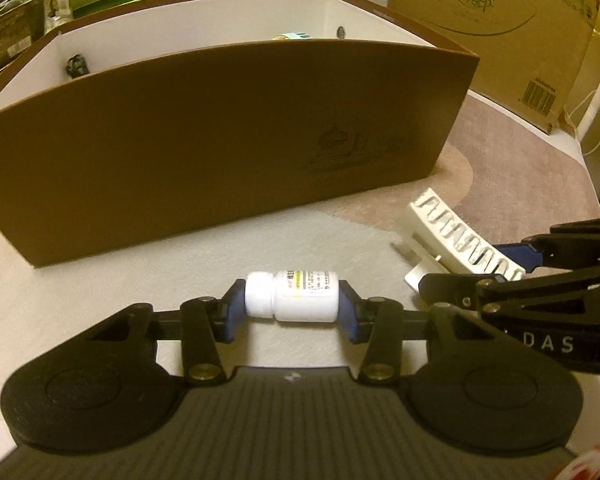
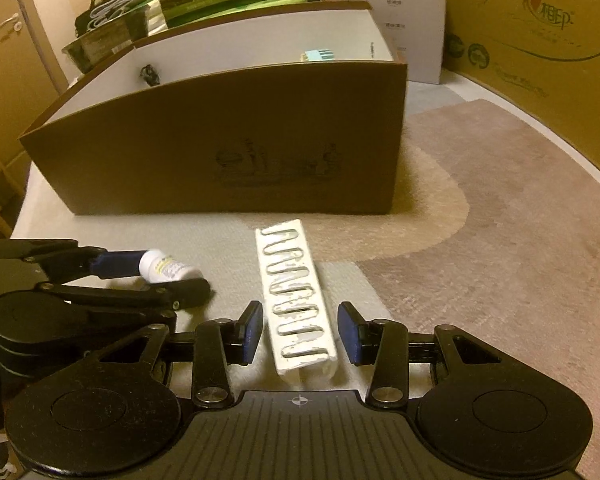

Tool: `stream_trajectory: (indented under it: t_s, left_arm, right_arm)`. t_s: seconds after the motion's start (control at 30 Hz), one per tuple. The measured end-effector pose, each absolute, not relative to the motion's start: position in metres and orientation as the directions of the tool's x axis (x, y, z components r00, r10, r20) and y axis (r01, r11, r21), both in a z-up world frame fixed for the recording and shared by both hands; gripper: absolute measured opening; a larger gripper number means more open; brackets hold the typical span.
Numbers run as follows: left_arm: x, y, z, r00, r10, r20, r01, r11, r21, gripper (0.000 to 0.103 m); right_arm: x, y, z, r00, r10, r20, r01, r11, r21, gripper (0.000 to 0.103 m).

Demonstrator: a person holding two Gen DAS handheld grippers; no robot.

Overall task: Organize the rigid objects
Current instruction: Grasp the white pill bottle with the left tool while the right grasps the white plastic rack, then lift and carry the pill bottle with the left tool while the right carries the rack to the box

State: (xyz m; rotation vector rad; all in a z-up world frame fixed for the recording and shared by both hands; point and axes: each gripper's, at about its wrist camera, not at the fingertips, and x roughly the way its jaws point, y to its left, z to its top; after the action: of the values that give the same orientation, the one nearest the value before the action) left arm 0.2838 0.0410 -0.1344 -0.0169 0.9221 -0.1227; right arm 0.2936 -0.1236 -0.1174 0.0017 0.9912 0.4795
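Note:
My left gripper (image 1: 291, 307) is shut on a white pill bottle (image 1: 296, 296), lying sideways, its pads on the cap end and the base; the bottle also shows in the right wrist view (image 2: 168, 271). My right gripper (image 2: 299, 332) is open, its jaws on either side of a long white slotted plastic strip (image 2: 296, 300) lying on the table, with a gap on each side. The strip also shows at the right of the left wrist view (image 1: 456, 232). A brown open box with a white inside (image 1: 220, 136) stands just behind both (image 2: 236, 152).
A small teal item (image 2: 319, 55) and a dark item (image 2: 150, 74) lie inside the brown box. A large cardboard carton (image 1: 492, 20) stands at the back right. More boxes and a basket (image 2: 108, 36) sit behind. The table has a grey and tan mat (image 2: 480, 240).

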Motion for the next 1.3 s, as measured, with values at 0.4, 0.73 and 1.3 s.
stream_trajectory:
  t_s: [0.4, 0.73, 1.3]
  left_arm:
    - [0.245, 0.069, -0.130, 0.573, -0.050, -0.818, 0.006, 0.998, -0.056, 0.044]
    - [0.198, 0.065, -0.123, 0.544, -0.062, -0.837, 0.017, 0.998, -0.063, 0.044]
    - [0.203, 0.063, -0.121, 0.551, -0.041, -0.833, 0.016, 0.999, -0.039, 0.043]
  right_arm:
    - [0.275, -0.116, -0.119, 0.452, 0.410, -0.792, -0.443, 0.874, 0.199, 0.028]
    - [0.230, -0.114, -0.113, 0.362, 0.456, -0.813, -0.523, 0.822, 0.228, 0.028]
    - [0.234, -0.099, -0.115, 0.382, 0.427, -0.820, -0.516, 0.834, 0.194, 0.029]
